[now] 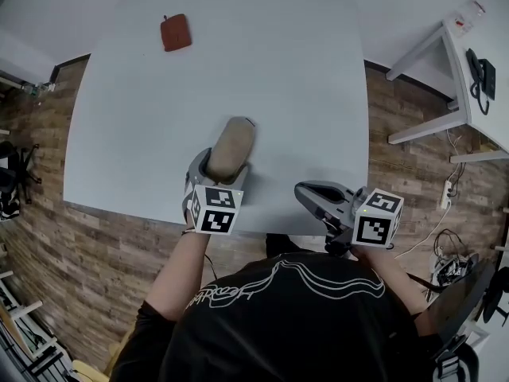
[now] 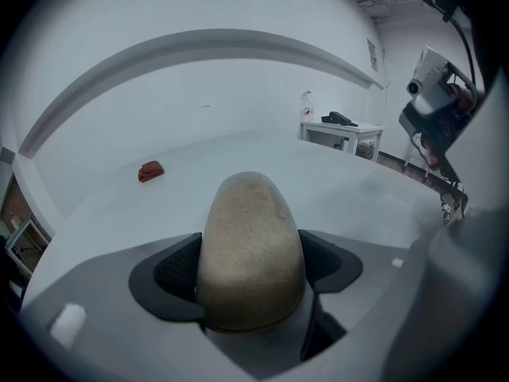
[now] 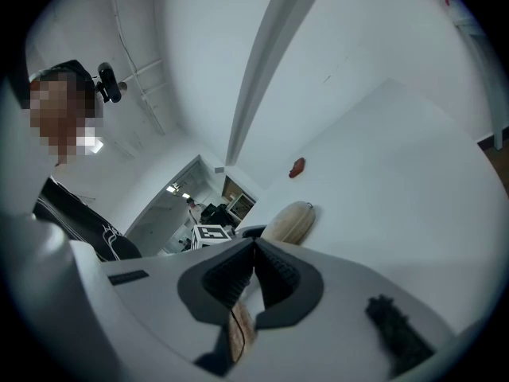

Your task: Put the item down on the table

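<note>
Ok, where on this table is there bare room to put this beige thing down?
Nearly all of the white table is bare: the middle and right, beyond the left gripper holding the beige item. A small brown item sits far left; the right gripper crowds the near edge.

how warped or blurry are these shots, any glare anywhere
Head view: mild bowing at the table edges, flat even light, no glare. Left gripper view: heavy fisheye with a dark round border, and the tan pouch near the lens looks soft. Right gripper view: same fisheye, tilted, with the right gripper slightly blurred up close.
</note>
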`<control>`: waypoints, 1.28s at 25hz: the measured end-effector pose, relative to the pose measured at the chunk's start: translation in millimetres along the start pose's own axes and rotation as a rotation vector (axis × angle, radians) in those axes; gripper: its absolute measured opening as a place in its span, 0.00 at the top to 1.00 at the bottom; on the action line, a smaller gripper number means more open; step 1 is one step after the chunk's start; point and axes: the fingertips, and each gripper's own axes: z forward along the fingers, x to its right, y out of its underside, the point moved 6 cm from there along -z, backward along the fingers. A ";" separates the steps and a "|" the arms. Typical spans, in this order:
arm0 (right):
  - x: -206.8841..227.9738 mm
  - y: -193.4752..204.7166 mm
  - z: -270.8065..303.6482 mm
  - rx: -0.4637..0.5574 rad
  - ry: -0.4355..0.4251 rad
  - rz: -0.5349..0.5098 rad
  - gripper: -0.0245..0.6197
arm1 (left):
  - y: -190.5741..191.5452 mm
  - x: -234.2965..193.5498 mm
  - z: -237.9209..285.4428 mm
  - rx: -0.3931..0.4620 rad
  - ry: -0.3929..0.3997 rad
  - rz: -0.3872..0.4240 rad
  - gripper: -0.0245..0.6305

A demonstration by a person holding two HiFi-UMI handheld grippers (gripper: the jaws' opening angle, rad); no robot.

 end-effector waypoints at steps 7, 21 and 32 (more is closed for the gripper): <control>-26.6 10.6 -10.7 0.022 0.008 -0.042 0.95 | -10.0 1.8 -30.3 0.067 -0.006 -0.052 0.34; -166.2 67.2 -40.4 0.113 -0.122 -0.216 0.95 | -3.0 64.6 -276.3 0.340 0.268 -0.365 0.47; -272.0 120.4 -75.9 0.184 -0.153 -0.362 0.95 | 23.4 131.6 -416.3 0.511 0.381 -0.207 0.96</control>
